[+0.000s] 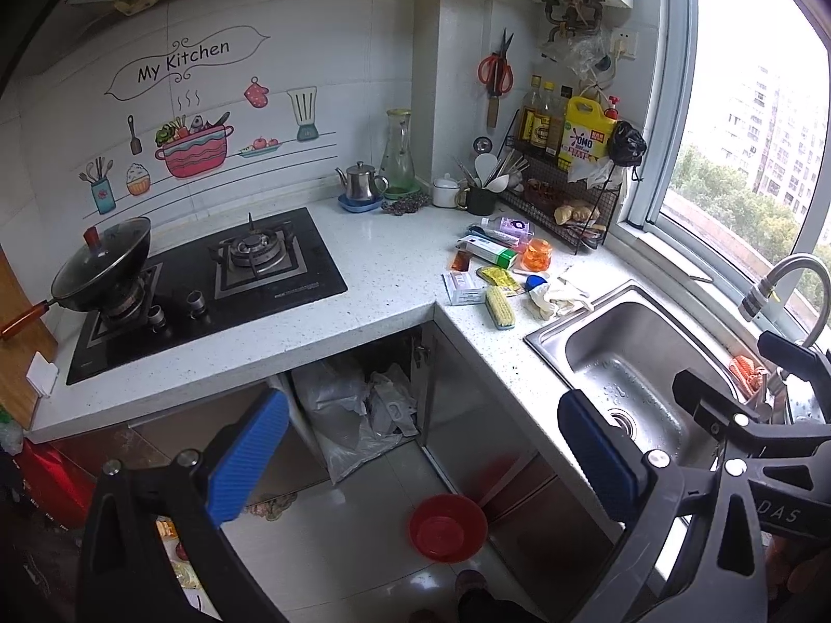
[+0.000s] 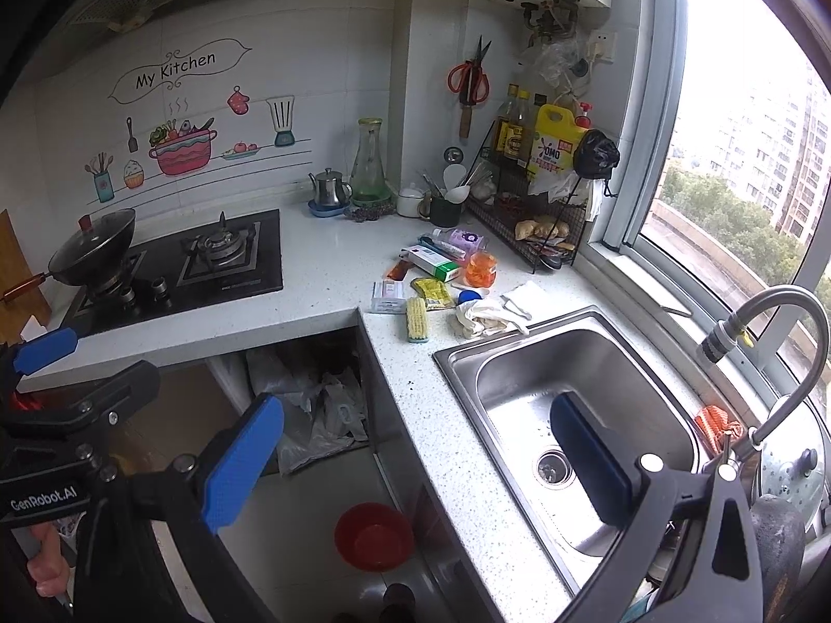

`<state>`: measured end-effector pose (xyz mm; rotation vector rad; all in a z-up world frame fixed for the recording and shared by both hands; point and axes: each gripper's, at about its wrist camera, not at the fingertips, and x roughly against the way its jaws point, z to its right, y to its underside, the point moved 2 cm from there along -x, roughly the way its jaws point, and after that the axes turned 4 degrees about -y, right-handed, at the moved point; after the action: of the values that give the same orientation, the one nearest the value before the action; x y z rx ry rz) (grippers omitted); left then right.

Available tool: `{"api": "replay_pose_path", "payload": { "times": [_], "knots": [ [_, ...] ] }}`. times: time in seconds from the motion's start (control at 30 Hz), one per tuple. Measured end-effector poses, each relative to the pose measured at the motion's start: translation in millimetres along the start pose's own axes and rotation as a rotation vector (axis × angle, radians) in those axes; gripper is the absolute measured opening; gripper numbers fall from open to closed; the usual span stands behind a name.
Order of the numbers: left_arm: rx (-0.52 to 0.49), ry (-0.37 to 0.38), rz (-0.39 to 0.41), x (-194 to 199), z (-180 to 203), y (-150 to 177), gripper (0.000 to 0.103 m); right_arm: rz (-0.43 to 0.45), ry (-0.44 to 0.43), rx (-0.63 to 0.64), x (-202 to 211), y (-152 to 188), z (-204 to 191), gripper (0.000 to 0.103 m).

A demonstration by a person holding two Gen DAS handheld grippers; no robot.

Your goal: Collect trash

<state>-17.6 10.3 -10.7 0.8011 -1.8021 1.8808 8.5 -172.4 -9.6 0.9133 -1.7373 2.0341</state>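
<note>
A pile of trash lies on the white counter left of the sink: a green-white box [image 1: 488, 250] [image 2: 433, 263], a yellow wrapper [image 1: 497, 276] [image 2: 432, 292], an orange plastic cup [image 1: 536, 255] [image 2: 480, 267], a small white box [image 1: 462, 288] [image 2: 388, 296], a crumpled white cloth [image 1: 553, 298] [image 2: 480, 321] and a yellow scrub brush [image 1: 499, 306] [image 2: 416, 319]. A bin lined with a clear bag [image 1: 353, 410] [image 2: 311, 415] stands under the counter. My left gripper [image 1: 420, 462] is open and empty, well short of the pile. My right gripper [image 2: 415, 462] is open and empty too.
A steel sink [image 1: 628, 363] [image 2: 581, 405] with a curved tap [image 2: 768, 322] is at right. A gas hob with a lidded wok [image 1: 101, 270] [image 2: 93, 254] is at left. A wire rack of bottles [image 1: 561, 166] stands by the window. A red bowl [image 1: 447, 527] [image 2: 373, 535] sits on the floor.
</note>
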Motion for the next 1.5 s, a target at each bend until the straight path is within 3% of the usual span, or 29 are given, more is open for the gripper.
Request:
{"api": "replay_pose_path", "payload": {
  "times": [1.07,1.5],
  "knots": [
    [0.015,0.003,-0.016,0.4,-10.2,-5.7,0.103,0.002,-0.04,-0.01,-3.5,-2.5,-11.2,0.103],
    [-0.001,-0.021,-0.058,-41.8,-19.9,-22.4,0.103,-0.033,-0.066,-0.025,-39.2,-18.8,-15.1,0.103]
  ]
}}
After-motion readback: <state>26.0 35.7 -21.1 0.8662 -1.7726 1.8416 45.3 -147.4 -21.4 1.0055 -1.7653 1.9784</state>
